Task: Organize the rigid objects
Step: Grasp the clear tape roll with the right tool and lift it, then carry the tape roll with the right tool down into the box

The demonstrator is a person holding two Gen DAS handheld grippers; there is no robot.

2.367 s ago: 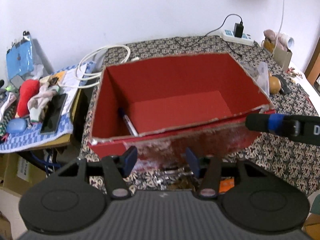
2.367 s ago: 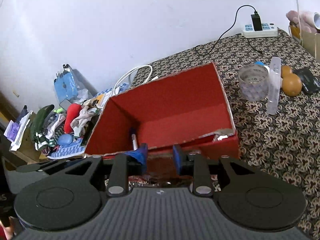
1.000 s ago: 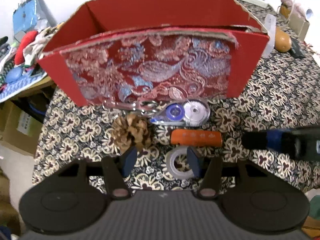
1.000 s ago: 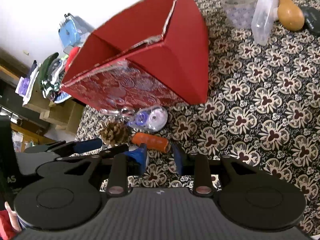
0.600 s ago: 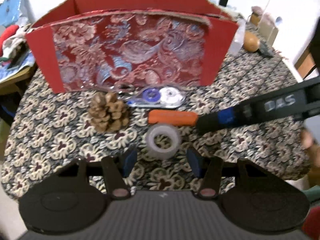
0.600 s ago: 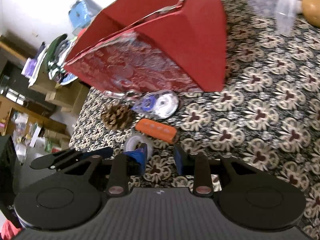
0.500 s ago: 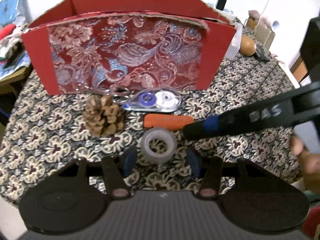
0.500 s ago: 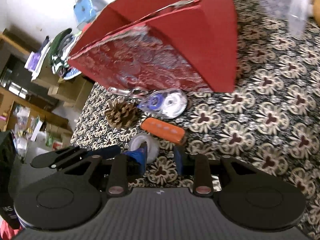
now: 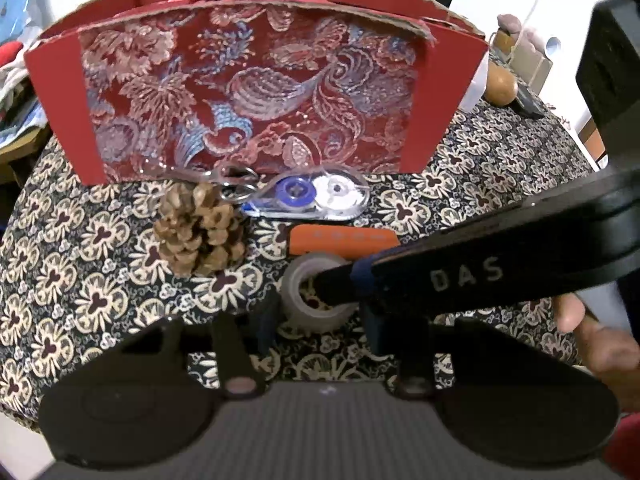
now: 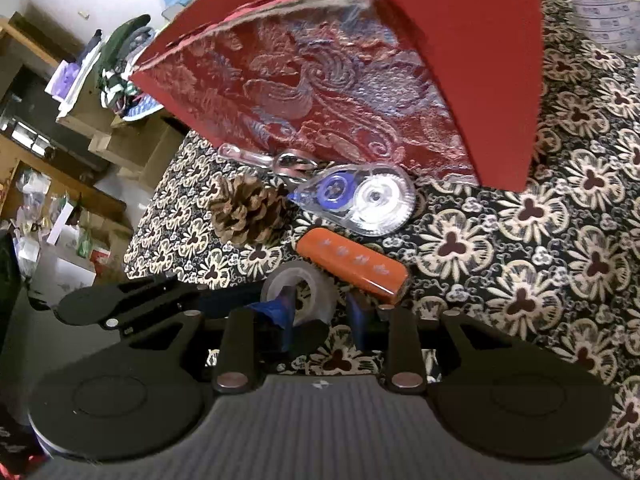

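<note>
Presently, the tape roll (image 9: 298, 280) is being straddled by both tongs on the patterned bench (image 9: 80, 260), just in front of an orange case (image 9: 344, 238). L. tongs (image 9: 320, 320): jaws have just been closing w/ the roll lying between them, pads apparently not yet pressing. R. tongs (image 10: 320, 312): jaws are being kept narrowly apart, one finger inside the roll's hole, the other outside its wall. Pine cone (image 9: 200, 232) & correction-tape dispenser (image 9: 316, 198) are lying near the foot of the red brocade box (image 9: 256, 92).
</note>
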